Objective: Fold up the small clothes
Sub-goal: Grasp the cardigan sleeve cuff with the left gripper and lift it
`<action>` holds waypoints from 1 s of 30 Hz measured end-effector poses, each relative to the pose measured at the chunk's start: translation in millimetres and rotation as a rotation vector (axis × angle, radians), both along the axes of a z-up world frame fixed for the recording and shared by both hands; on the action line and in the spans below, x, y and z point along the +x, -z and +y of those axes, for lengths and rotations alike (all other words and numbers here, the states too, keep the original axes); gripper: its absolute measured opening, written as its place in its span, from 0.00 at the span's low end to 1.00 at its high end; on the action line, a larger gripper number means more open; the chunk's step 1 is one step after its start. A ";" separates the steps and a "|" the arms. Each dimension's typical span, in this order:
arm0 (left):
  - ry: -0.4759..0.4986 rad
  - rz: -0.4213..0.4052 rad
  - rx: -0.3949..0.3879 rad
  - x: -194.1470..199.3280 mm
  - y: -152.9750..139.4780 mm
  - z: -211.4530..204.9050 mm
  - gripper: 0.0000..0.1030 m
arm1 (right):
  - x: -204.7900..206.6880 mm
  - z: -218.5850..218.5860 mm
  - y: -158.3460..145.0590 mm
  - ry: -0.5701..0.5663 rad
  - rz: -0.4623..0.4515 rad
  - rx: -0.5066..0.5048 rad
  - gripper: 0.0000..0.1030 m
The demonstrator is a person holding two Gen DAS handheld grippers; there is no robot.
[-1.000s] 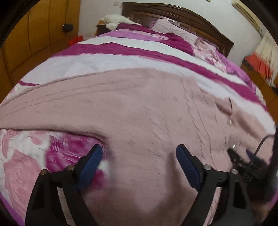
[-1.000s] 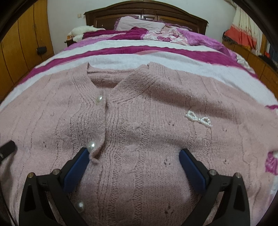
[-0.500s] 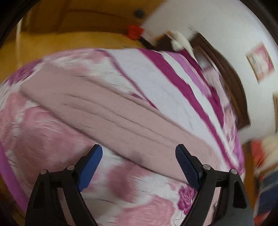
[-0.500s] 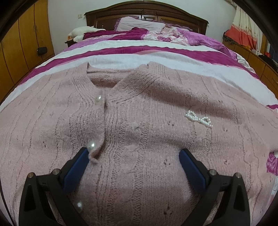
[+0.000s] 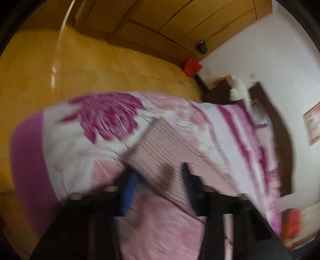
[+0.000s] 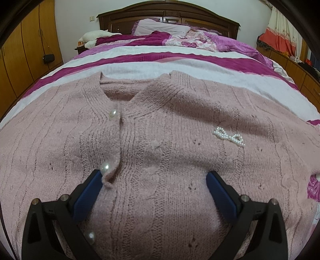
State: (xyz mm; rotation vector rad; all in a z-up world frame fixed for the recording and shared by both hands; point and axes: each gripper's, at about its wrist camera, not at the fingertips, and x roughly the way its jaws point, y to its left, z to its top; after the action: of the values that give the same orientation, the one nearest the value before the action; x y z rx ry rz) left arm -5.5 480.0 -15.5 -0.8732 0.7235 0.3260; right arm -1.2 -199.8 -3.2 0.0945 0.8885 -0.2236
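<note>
A pink knitted cardigan [image 6: 160, 140] with pearl buttons and a pearl bow lies flat and face up on the bed. My right gripper [image 6: 154, 180] is open and rests over its lower front, blue pads either side of the button band. In the blurred left wrist view, the cardigan's sleeve cuff [image 5: 160, 144] lies near the bed's corner. My left gripper [image 5: 158, 180] sits over the sleeve with its jaws narrowed around it; the blur hides whether they grip.
The bed [image 6: 180, 60] has a pink, white and magenta striped cover, pillows and a dark wooden headboard [image 6: 168, 16]. Yellow wooden floor [image 5: 100, 66] and wardrobes [image 6: 26, 50] lie to the left. A red bag [image 5: 191, 67] stands by the wall.
My left gripper has swung left along the sleeve to its cuff near the bed's corner, and its jaws have narrowed. The right gripper has stayed still.
</note>
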 end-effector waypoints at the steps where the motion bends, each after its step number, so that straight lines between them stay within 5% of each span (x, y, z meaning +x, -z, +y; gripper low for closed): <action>1: -0.003 0.006 0.007 1.6 1.8 5.0 0.00 | 0.0 -0.1 0.0 0.000 0.000 0.000 1.00; 5: -0.018 0.002 0.023 5.0 -2.6 6.9 0.00 | 0.2 -0.8 0.3 -0.001 -0.001 0.006 1.00; 9: 0.043 0.011 0.149 19.5 -25.2 -14.7 0.00 | 0.3 -2.7 0.5 -0.002 -0.003 0.016 1.00; 19: 0.364 -0.278 0.334 31.4 -116.2 -125.9 0.00 | 0.0 -5.9 0.6 -0.006 -0.008 0.033 1.00; 24: 0.494 -0.341 0.266 43.1 -141.8 -189.2 0.00 | -0.4 -7.8 0.3 -0.007 -0.013 0.042 1.00; 30: 0.668 -0.335 0.022 56.4 -116.4 -266.1 0.00 | -0.5 -9.1 0.2 -0.008 -0.021 0.052 1.00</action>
State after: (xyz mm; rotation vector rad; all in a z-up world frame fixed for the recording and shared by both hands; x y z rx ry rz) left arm 50.9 214.0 100.8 -0.6003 0.6539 -0.3992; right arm -1.7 -208.9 -3.5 0.1411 0.8742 -0.1922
